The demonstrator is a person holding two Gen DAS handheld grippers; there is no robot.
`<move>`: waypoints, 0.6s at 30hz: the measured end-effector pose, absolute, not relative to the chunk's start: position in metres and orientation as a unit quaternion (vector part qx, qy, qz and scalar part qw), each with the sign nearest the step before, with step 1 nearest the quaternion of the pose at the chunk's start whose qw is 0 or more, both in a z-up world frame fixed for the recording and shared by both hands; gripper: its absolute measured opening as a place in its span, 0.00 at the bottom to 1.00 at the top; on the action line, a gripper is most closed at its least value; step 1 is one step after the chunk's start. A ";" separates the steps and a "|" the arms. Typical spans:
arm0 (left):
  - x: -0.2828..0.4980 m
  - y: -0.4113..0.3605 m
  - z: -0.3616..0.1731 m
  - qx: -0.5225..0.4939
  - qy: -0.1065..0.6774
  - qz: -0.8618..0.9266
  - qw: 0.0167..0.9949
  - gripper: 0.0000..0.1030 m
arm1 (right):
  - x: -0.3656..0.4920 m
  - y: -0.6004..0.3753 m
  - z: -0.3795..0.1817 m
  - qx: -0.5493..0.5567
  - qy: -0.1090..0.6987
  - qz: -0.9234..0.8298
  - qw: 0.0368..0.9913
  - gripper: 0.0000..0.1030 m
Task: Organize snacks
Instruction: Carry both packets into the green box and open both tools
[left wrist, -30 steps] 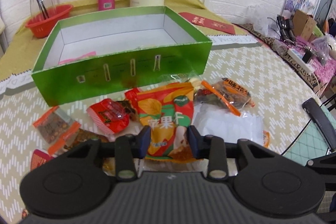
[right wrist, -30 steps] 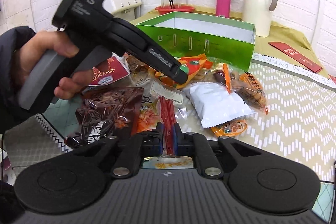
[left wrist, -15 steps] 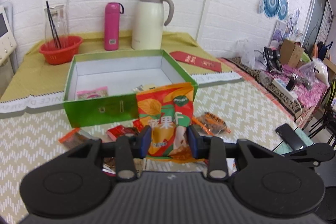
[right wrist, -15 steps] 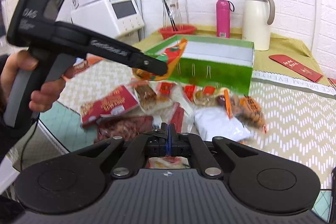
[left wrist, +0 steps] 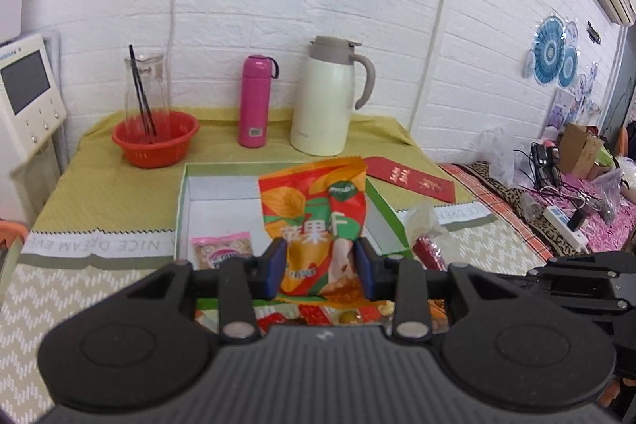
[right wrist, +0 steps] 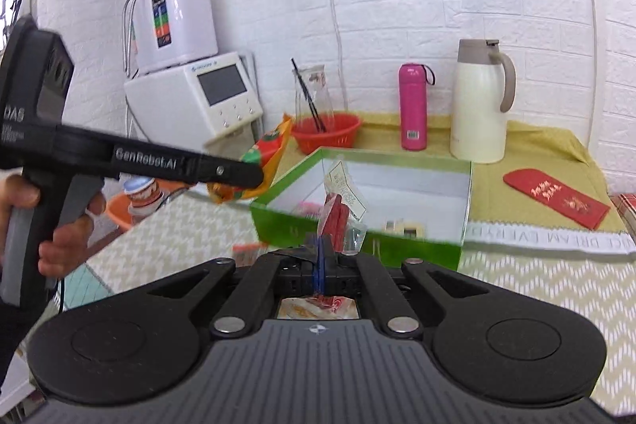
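My left gripper (left wrist: 320, 267) is shut on an orange and green snack bag (left wrist: 314, 221), held upright in the air in front of the green box (left wrist: 181, 209). The same bag (right wrist: 266, 161) hangs from that gripper (right wrist: 258, 177) left of the box (right wrist: 357, 237) in the right wrist view. My right gripper (right wrist: 321, 257) is shut on a clear packet of red sticks (right wrist: 338, 213), lifted above the box's near wall. A pink wrapped snack (left wrist: 222, 249) lies inside the box. More snacks (left wrist: 318, 314) lie on the table below, mostly hidden.
At the back stand a red basket (left wrist: 155, 142) with a glass jug, a pink bottle (left wrist: 256, 102) and a cream thermos (left wrist: 326, 98). A red envelope (left wrist: 409, 177) lies right of the box. A white appliance (right wrist: 194, 94) sits at the left. A person's hand (right wrist: 59, 237) holds the left gripper.
Both grippers have risen from the snack pile, the left carrying the orange bag, the right shutting on the red stick packet and lifting it toward the box.
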State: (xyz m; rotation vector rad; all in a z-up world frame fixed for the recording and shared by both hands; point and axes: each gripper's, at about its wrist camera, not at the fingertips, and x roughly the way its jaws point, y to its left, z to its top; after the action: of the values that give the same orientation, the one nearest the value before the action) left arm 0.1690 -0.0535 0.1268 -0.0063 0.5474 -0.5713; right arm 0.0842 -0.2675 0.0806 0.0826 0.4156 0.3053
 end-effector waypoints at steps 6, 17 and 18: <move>0.217 -0.062 0.119 -0.017 0.277 -0.256 0.926 0.34 | 0.139 -0.273 0.081 0.041 0.211 0.124 0.969 0.00; 0.290 -0.092 0.082 -0.019 0.306 -0.244 0.920 0.34 | 0.227 -0.277 0.047 0.009 0.258 0.093 0.962 0.00; 0.295 -0.094 0.078 -0.019 0.310 -0.243 0.919 0.34 | 0.234 -0.275 0.043 -0.002 0.264 0.092 0.960 0.00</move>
State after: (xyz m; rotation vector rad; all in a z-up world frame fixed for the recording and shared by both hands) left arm 0.2952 -0.0942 0.0782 -0.0400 0.6375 -0.5000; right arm 0.2340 -0.2751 0.0427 -0.0041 0.5350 0.1867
